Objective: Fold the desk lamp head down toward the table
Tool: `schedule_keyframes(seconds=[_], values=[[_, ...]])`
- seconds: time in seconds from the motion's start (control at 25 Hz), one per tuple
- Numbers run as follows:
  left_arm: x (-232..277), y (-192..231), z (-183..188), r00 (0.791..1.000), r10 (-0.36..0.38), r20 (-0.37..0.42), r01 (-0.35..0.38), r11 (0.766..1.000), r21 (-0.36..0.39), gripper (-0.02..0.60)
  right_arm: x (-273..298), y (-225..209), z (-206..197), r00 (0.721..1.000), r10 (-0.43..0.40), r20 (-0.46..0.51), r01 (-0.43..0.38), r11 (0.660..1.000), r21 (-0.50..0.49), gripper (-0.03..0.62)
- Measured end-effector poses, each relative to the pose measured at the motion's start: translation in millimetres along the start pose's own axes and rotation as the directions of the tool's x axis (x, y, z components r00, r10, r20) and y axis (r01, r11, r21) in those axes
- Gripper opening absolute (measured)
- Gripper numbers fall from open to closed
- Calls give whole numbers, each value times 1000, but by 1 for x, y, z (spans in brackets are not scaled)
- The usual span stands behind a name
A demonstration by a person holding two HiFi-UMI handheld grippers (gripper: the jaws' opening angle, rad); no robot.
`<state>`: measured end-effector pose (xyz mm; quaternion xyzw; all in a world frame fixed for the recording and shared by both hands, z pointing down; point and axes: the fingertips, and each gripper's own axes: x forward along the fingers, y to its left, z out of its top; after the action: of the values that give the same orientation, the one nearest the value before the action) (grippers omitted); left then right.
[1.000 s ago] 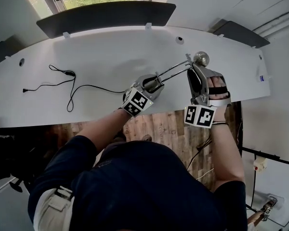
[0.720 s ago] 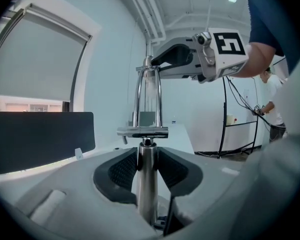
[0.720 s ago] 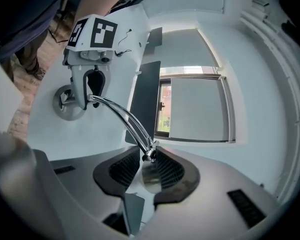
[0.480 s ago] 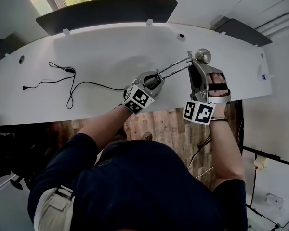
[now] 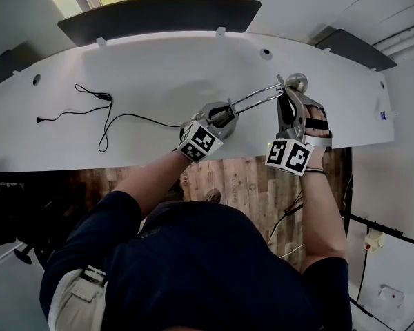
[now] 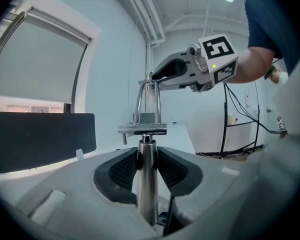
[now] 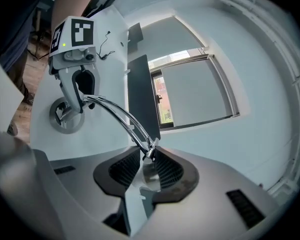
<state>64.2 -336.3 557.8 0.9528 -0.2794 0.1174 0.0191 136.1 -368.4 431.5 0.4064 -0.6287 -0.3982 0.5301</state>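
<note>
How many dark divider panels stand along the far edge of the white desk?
3. The middle panel is the longest. The left panel is cut off by the picture's edge. The right panel stands at the far right end. More may be hidden outside the view.

The left claw (image 6: 147,160) pinches the upright shiny chrome lamp post (image 6: 148,199) between its black ribbed pads (image 6: 124,169). At one o'clock, the right claw (image 6: 156,76) sits atop the twin chrome lamp arms (image 6: 138,101).
</note>
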Motion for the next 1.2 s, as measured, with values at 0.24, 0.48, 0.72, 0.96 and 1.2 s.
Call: schedule_keyframes(seconds=[0.24,0.48,0.72,0.96,1.2], values=[[0,2,-2,1000,11,15,-11,1000,9,124,5,3,-4,999,-23,27,20,996,85,97],[0,2,-5,1000,24,6,-24,1000,11,124,12,14,-17,1000,-15,24,11,987,158,97],[0,1,-7,999,36,-20,-37,999,-10,124,28,40,-37,999,42,9,-43,961,273,93],[0,4,-14,998,57,-41,-57,998,18,121,51,98,-47,986,168,11,-163,935,315,80],[0,4,-16,997,64,-45,-64,998,9,118,63,131,-44,973,222,58,-224,861,456,81]])
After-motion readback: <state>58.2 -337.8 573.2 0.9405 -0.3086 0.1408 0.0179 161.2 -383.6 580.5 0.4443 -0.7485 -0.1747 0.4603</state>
